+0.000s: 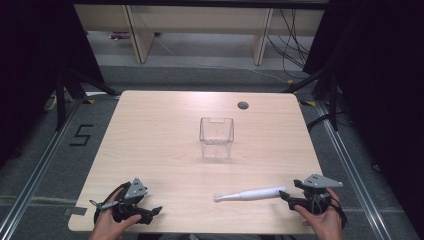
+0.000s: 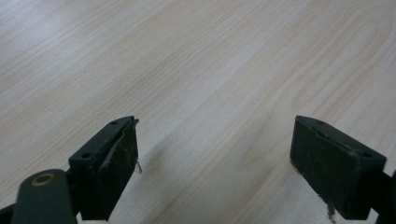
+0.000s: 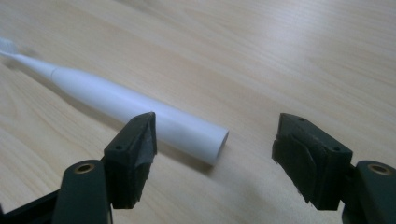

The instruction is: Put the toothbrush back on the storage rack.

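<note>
Your right hand-held gripper (image 3: 215,140) stood wide open at the toothbrush's (image 3: 140,109) butt, near the worktop's (image 1: 165,130) front edge; your left hand-held gripper (image 2: 215,154) gaped empty.

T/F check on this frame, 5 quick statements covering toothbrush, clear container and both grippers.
1. The electric toothbrush lies flat on the table. True.
2. The toothbrush stands inside the clear container. False: the container holds nothing, and the toothbrush lies nearer the person, apart from it.
3. The right gripper has open jaws, with the handle's butt end just ahead of them. True.
4. The left gripper is shut on the toothbrush. False: its jaws are open over bare table.
5. The brush head points toward the right gripper. False: it points away, toward the left.
</note>
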`<state>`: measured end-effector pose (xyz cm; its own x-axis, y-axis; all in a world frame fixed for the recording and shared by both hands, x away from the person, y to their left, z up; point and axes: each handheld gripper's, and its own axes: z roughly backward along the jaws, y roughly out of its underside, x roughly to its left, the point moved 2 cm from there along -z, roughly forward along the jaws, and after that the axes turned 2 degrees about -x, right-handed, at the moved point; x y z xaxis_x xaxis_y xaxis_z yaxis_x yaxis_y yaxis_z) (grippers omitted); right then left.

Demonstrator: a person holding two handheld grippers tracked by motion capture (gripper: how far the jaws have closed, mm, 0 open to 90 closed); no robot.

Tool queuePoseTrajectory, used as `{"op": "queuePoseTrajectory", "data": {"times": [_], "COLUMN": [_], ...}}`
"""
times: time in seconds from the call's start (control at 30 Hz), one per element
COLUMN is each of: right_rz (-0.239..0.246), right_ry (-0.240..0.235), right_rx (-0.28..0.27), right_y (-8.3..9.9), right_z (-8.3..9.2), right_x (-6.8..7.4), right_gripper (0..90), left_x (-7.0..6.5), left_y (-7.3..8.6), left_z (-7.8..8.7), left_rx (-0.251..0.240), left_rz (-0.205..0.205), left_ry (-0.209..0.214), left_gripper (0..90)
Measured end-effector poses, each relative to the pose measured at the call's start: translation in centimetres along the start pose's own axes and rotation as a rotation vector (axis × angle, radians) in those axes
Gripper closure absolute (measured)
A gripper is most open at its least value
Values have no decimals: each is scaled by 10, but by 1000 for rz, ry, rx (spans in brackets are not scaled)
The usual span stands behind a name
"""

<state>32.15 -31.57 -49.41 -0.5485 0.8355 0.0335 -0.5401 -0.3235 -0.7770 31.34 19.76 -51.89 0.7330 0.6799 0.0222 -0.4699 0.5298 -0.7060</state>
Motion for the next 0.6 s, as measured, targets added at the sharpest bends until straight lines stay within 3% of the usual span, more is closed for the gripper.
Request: {"op": "queuePoseTrajectory", "data": {"times": [0.07,0.13,0.27,0.3,0.33,0.47,0.5,0.53,0.6], "right_rz": [-39,3,-18,-27,29,0,0,26,21], "right_ry": [-2,18,-1,-7,3,-45,-45,-32,-33], "right_rx": [0,-19,-3,-6,-15,-42,-42,-47,-44], "right_y": [-1,-3,-5,-6,-9,-16,-16,-18,-19], "right_z": [1,-1,-3,-4,-5,-10,-10,-11,-11], "right_x": [3,0,3,4,2,5,5,3,4], "right_gripper": [305,309,351,372,414,530,530,596,648], "left_x": [0,0,0,0,0,0,0,0,0], "left_y": [0,0,0,0,0,1,1,1,1], "left_z": [0,0,0,0,-1,-1,-1,-2,-2], "left_rx": [2,2,2,2,2,4,4,6,7], "left_rz": [0,0,6,5,6,7,7,9,11], "left_ry": [1,-3,-3,-2,-3,-2,-2,-1,-5], "left_gripper": [148,148,149,149,149,149,149,149,149]}}
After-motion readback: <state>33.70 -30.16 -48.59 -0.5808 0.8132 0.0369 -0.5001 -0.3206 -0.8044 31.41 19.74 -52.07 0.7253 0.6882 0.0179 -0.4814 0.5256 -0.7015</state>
